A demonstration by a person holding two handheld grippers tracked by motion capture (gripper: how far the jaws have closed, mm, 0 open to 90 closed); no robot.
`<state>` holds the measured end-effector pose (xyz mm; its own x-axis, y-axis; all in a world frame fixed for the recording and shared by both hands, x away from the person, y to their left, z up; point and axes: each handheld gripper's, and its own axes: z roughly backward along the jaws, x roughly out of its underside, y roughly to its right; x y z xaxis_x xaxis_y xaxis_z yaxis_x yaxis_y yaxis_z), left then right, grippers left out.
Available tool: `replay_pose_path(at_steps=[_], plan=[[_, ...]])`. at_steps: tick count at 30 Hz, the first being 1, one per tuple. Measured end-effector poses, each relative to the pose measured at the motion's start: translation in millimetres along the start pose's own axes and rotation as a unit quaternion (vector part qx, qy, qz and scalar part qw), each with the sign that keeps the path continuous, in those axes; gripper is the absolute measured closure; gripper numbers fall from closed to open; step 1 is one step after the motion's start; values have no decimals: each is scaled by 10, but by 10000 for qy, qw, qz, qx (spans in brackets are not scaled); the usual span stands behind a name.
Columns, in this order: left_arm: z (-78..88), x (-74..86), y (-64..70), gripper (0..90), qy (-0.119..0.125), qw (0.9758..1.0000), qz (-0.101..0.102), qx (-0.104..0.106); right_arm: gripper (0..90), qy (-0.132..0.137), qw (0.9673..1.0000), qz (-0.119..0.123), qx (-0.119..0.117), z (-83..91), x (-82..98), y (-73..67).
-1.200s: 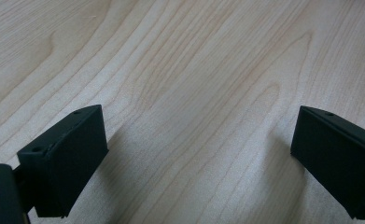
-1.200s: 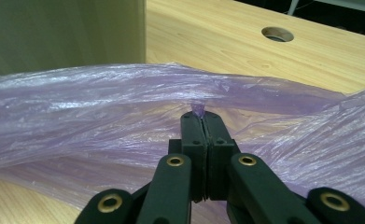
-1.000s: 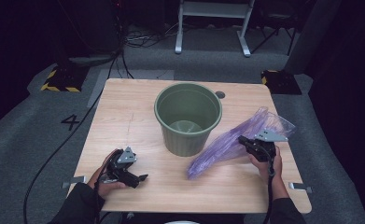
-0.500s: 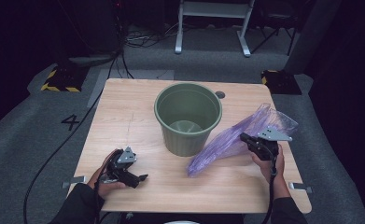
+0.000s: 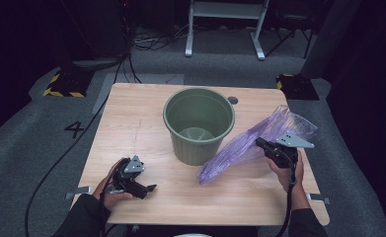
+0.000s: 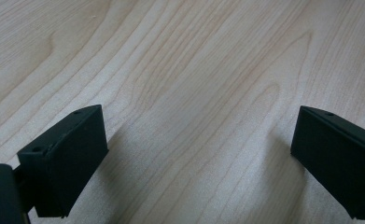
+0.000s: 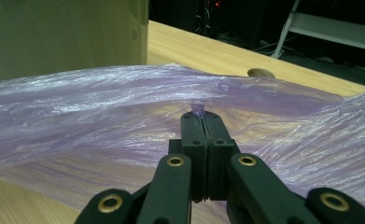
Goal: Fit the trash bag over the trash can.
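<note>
Your right gripper (image 7: 201, 117) is clamped on the purple bag (image 5: 250, 145), lifted just right of the green bin (image 5: 199, 123) but not yet lining it, while your left gripper (image 5: 140, 186) rests agape on the table (image 5: 131, 123).

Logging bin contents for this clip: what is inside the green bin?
The green bin looks empty; its bare floor shows, though the near rim hides part of it. The purple bag lies outside, pinched by the right tongs.
</note>
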<state>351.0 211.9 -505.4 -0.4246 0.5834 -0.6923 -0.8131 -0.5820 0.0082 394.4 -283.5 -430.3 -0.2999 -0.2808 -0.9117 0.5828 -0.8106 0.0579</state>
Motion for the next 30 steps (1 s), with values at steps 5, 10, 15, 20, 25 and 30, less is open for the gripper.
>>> replay_pose_path(at_steps=[5,10,15,20,25,30], plan=[[0,0,0,33,-1,10000,1,0,897,92,10000,27,5,62,-68,-11],[0,0,0,33,-1,10000,0,0,897,267,9996,105,6,161,-167,-53],[0,0,0,33,5,10000,4,-4,897,475,9987,68,-186,267,-273,-97],[0,0,0,33,3,10000,2,-2,897,617,9978,97,-215,330,-361,-140],[-1,-1,-3,33,2,10000,-9,6,897,706,9972,146,-193,367,-456,-155],[-1,-2,-3,33,1,10000,-9,4,897,814,9964,140,-209,379,-541,-164]])
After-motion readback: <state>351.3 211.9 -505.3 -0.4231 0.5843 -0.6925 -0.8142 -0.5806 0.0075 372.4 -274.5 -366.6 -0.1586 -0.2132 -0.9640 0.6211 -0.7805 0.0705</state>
